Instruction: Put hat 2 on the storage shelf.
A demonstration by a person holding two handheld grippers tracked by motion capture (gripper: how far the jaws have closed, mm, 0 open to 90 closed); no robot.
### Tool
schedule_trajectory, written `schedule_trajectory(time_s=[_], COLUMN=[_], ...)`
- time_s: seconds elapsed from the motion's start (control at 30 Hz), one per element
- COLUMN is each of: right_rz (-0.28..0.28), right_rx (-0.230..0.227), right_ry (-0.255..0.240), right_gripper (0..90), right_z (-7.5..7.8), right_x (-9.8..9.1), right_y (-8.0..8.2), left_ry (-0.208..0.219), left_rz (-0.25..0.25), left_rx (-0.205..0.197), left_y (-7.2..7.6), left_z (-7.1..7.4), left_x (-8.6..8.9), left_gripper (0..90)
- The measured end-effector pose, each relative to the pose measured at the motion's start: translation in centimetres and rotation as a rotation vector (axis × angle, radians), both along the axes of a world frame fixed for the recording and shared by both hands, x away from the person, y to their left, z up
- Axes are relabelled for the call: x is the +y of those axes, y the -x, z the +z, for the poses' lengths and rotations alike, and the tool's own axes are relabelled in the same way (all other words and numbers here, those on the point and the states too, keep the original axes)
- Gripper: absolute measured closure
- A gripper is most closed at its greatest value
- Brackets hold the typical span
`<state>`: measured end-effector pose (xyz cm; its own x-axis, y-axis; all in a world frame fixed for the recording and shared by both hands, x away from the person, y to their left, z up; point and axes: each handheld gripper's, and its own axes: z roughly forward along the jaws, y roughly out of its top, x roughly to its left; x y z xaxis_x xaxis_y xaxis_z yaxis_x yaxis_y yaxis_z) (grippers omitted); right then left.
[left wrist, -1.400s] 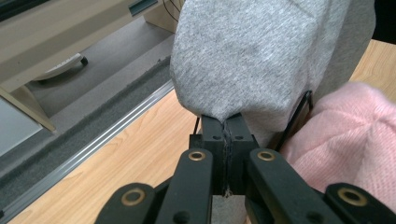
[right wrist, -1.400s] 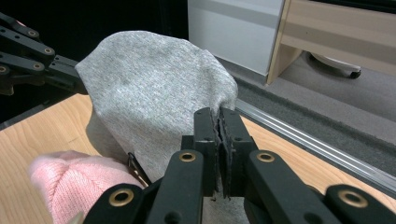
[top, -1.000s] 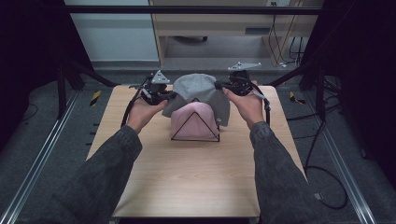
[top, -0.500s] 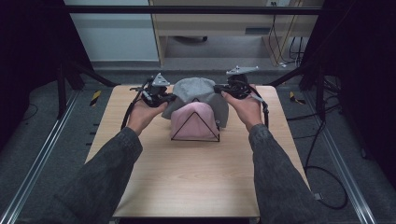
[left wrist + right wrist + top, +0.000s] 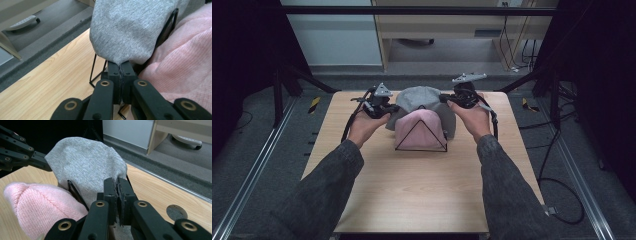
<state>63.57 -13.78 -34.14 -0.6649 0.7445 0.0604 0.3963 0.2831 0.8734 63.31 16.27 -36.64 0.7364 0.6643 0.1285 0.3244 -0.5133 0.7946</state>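
A grey knit hat [image 5: 421,99] hangs over the far end of a black wire stand [image 5: 408,136], and a pink knit hat [image 5: 419,131] covers the stand's near end. My left gripper [image 5: 388,108] is shut on the grey hat's left hem. The left gripper view shows its jaws [image 5: 121,68] pinching the grey cloth [image 5: 130,27] beside the pink hat [image 5: 185,65]. My right gripper [image 5: 447,100] is shut on the grey hat's right hem. In the right gripper view a fold of grey cloth [image 5: 85,162] sits between its jaws [image 5: 117,186].
The stand rests on a light wooden table [image 5: 412,190] with a round hole [image 5: 176,212] near the right hand. Beyond the far edge lie grey carpet and a desk frame [image 5: 387,50]. Dark frame struts [image 5: 277,90] stand at both sides.
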Motion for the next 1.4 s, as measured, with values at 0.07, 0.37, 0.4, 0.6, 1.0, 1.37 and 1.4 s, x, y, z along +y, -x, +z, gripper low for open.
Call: schedule_trajectory(time_s=[0.07, 0.37, 0.4, 0.6, 1.0, 1.37, 1.4], right_rz=[-0.001, 0.0, 0.003, 0.023, 0.017, -0.019, -0.02], right_rx=[0.002, 0.013, 0.013, 0.024, 0.038, 0.065, 0.067], right_ry=[-0.001, 0.011, 0.012, 0.02, 0.047, 0.024, 0.025], right_gripper=[86.8, 86.8, 86.8, 86.7, 86.0, 72.9, 71.7], right_z=[-0.1, -0.4, -0.5, -0.9, -1.2, -1.1, -1.0], right_x=[0.1, 0.2, 0.2, 0.8, 0.9, 0.5, 0.5], right_y=[0.0, 0.2, 0.3, 0.5, 0.7, 0.8, 0.8], left_ry=[-0.001, -0.011, -0.014, -0.042, -0.041, -0.032, -0.032], left_rz=[0.005, 0.01, 0.013, 0.029, 0.026, 0.072, 0.08], left_rx=[0.0, 0.02, 0.021, 0.046, 0.052, 0.041, 0.039], left_y=[0.0, 0.2, 0.3, 0.3, 1.0, 1.5, 1.6], left_z=[-0.1, -1.0, -1.0, -1.8, -2.0, -1.5, -1.4], left_x=[0.1, 0.6, 0.7, 1.2, 1.1, 1.5, 1.6], left_gripper=[88.9, 88.9, 88.9, 88.9, 88.2, 77.6, 75.4])
